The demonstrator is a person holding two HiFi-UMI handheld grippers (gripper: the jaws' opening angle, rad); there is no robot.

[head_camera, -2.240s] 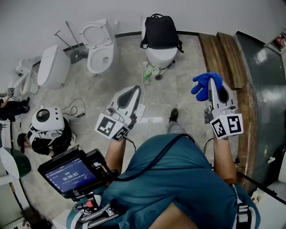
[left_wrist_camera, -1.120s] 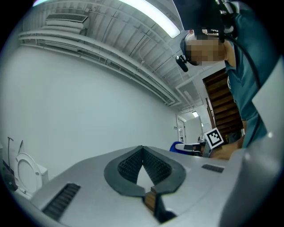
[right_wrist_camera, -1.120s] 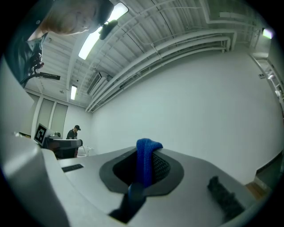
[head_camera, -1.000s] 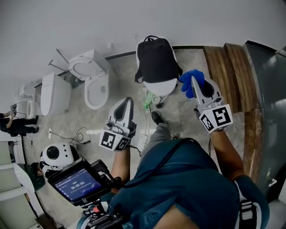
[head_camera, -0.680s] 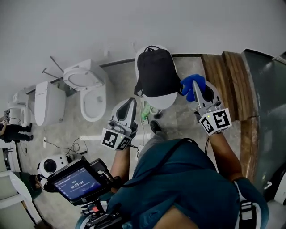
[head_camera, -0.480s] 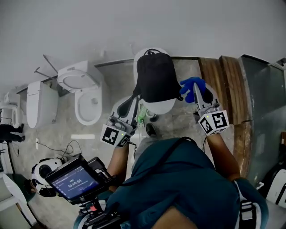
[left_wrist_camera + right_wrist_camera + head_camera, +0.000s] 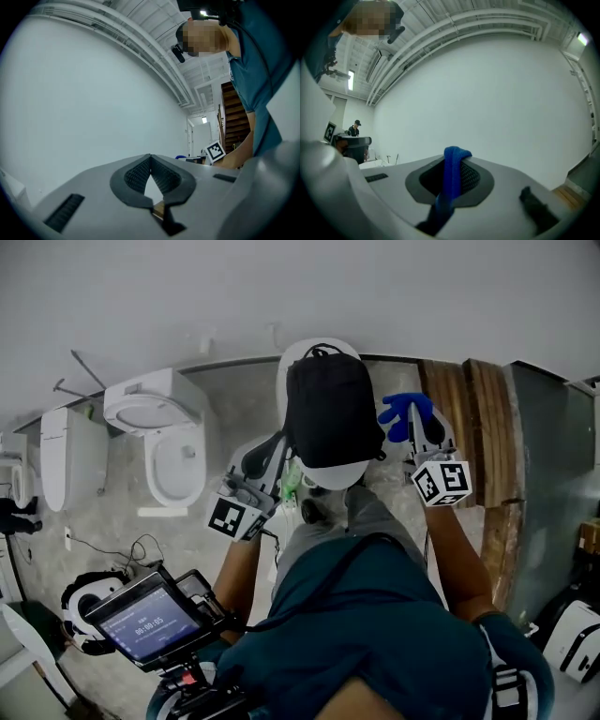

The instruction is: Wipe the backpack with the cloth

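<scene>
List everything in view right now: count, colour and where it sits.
backpack: one, black, on the closed toilet by the wall
toilet under backpack: one, white, centre
open toilet: one, white, left of the backpack
closed toilet: one, white, far left
cloth: one, blue, beside the backpack's right side
bottles: green, floor by the centre toilet; count unclear
wooden boards: brown, floor at right
screen device: one, black, lower left
left gripper: grey, jaws together, empty
right gripper: grey, clamped on the cloth
</scene>
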